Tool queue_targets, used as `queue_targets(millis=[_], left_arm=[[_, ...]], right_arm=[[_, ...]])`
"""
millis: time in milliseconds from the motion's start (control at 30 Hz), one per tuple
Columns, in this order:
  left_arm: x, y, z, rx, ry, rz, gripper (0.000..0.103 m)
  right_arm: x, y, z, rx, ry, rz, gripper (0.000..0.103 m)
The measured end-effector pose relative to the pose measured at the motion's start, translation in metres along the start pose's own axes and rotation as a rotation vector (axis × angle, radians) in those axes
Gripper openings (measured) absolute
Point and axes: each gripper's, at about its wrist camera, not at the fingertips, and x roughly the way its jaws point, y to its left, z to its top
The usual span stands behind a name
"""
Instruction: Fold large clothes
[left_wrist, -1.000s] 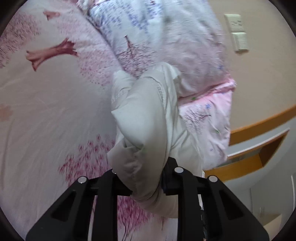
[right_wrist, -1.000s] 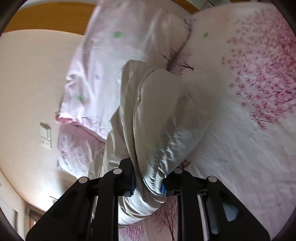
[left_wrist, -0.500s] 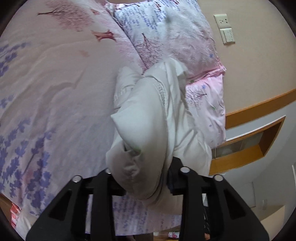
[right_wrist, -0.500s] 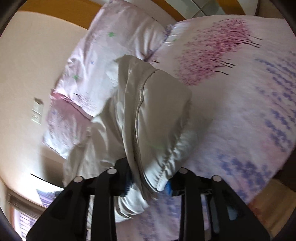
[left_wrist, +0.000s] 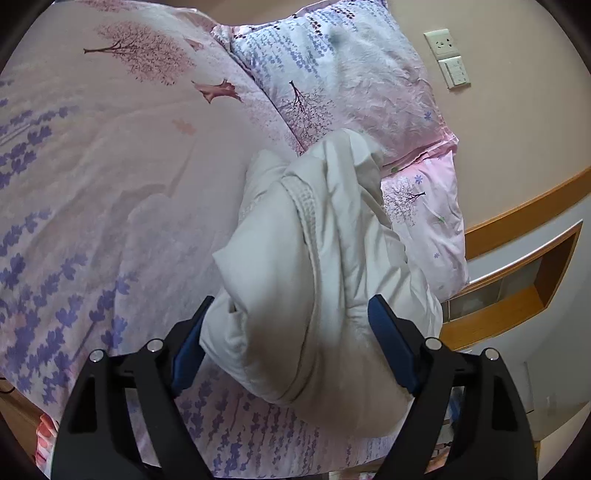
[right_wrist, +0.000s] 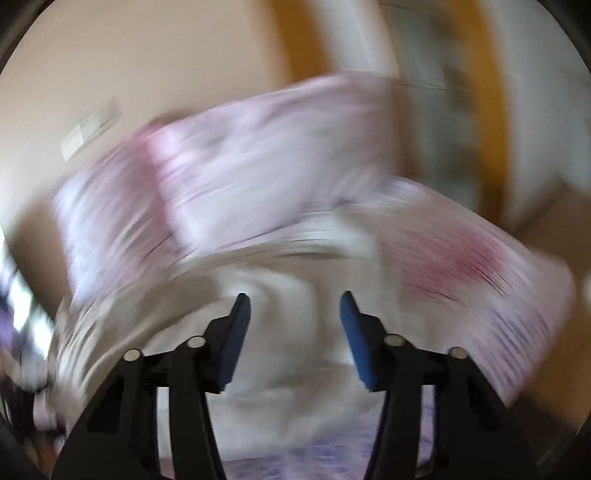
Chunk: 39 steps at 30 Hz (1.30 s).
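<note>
On the left, our left gripper has just been opening its jaws; now they stand wide apart; the white puffy coat sits between them, and the blue pads seem to touch it but not squeeze it. The coat lies bunched on the flowery bedspread, with the pillows at about one o'clock from it. On the right, our right gripper has just been opening too; its jaws stand about half open with nothing in them; the coat is a blur just past its tips. We think we are letting go now; we should pull both grippers straight back, slowly, so no pad drags the coat and undoes the fold.
</note>
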Motion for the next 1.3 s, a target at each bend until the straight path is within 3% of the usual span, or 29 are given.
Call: queue_targets(millis=[67, 133, 233, 433, 567, 633, 833, 933, 1133, 1300], left_arm=[[0.001, -0.002, -0.002, 0.008, -0.002, 0.008, 0.083], [0.003, -0.005, -0.004, 0.026, -0.006, 0.026, 0.082], [0.004, -0.009, -0.005, 0.061, -0.013, 0.051, 0.082], [0.009, -0.009, -0.004, 0.07, -0.008, 0.06, 0.081], [0.012, -0.009, -0.003, 0.06, -0.005, 0.055, 0.077], [0.014, -0.01, -0.003, 0.053, -0.003, 0.035, 0.077], [0.02, -0.012, -0.003, 0.05, 0.005, 0.049, 0.077], [0.022, -0.012, -0.001, 0.049, 0.002, 0.041, 0.075], [0.02, -0.027, 0.005, 0.087, -0.048, 0.026, 0.053], [0.02, -0.038, 0.007, 0.109, -0.064, 0.007, 0.045]], right_arm=[[0.016, 0.04, 0.005, -0.108, 0.063, 0.115, 0.041], [0.033, 0.064, 0.006, -0.156, 0.117, 0.181, 0.025], [0.058, 0.087, 0.008, -0.186, 0.199, 0.223, 0.015], [0.079, 0.105, 0.004, -0.217, 0.258, 0.223, 0.014], [0.108, 0.112, -0.016, -0.257, 0.409, 0.168, 0.013], [0.119, 0.111, -0.019, -0.257, 0.441, 0.162, 0.012], [0.102, 0.112, -0.008, -0.221, 0.396, 0.202, 0.011], [0.116, 0.119, -0.014, -0.253, 0.449, 0.171, 0.011], [0.142, 0.121, -0.015, -0.245, 0.548, 0.166, 0.011], [0.145, 0.117, -0.017, -0.236, 0.56, 0.175, 0.011]])
